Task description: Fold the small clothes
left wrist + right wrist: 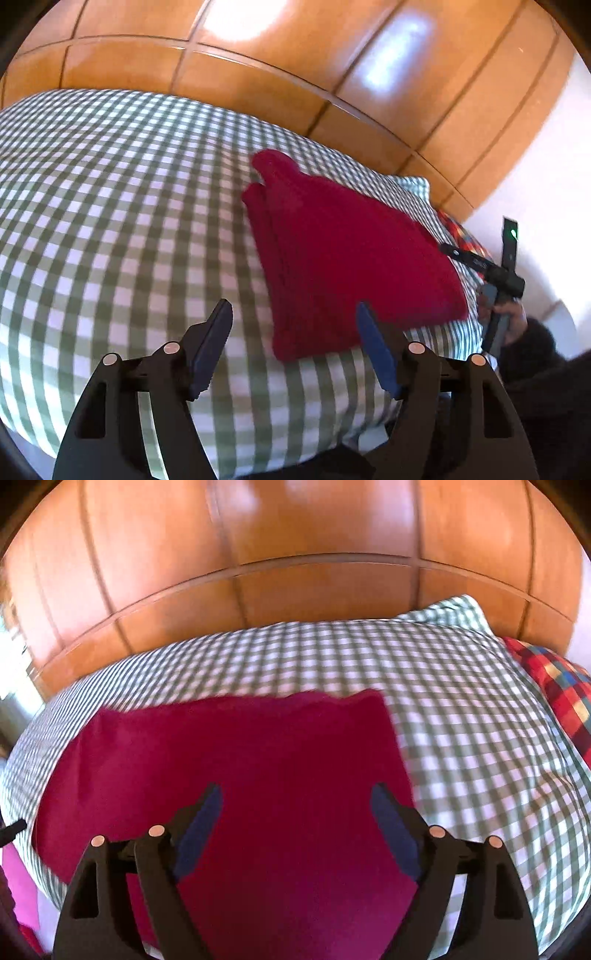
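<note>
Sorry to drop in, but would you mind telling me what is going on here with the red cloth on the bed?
A person is folding small clothes with a handheld gripper in each hand. A red garment lies folded on the green checked bedcover. Both the left gripper and the right gripper are open and hold nothing; the right one hangs over the garment, the left beside its edge. A plaid cushion lies at the side.

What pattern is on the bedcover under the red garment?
Green-and-white gingham bedcover, clearest in the left wrist view.
</note>
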### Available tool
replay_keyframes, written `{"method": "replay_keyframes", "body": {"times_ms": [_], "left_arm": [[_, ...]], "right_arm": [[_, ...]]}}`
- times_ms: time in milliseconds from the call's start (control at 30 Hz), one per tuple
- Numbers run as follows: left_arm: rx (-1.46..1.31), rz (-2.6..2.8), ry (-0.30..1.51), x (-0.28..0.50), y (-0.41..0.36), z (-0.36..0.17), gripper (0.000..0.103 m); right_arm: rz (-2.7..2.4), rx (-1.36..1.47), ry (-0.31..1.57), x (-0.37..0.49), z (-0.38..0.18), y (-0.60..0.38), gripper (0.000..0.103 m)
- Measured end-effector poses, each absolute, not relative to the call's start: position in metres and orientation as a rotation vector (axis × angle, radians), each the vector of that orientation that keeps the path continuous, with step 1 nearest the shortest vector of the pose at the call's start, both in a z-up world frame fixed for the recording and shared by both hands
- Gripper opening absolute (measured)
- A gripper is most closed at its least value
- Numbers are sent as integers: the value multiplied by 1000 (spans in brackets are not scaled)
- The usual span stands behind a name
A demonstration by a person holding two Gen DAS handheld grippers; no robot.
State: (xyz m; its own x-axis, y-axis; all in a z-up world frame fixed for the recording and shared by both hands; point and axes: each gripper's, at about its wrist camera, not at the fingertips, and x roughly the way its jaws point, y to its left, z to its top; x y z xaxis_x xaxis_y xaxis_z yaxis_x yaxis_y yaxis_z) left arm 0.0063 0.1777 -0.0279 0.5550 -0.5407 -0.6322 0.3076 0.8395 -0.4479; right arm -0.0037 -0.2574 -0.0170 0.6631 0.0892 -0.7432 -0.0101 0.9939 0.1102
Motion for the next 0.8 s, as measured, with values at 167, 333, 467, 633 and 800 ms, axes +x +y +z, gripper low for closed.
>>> {"method": "replay_keyframes", "body": {"times_ms": [167, 333, 467, 633, 800], "left_arm": [[-241, -544, 860, 7, 165, -44, 44], [-242, -570, 894, 10, 165, -52, 8], [-232, -563, 869, 3, 177, -47, 7], [-187, -526, 952, 7, 171, -76, 7], [-325, -498, 874, 5, 194, -46, 9]], "right_arm": [[62, 76, 884, -8, -41, -247, 84], [64, 41, 895, -9, -61, -253, 85], [82, -11, 870, -9, -66, -255, 87], [65, -38, 820, -12, -72, -251, 89], [60, -36, 787, -13, -74, -250, 90]]}}
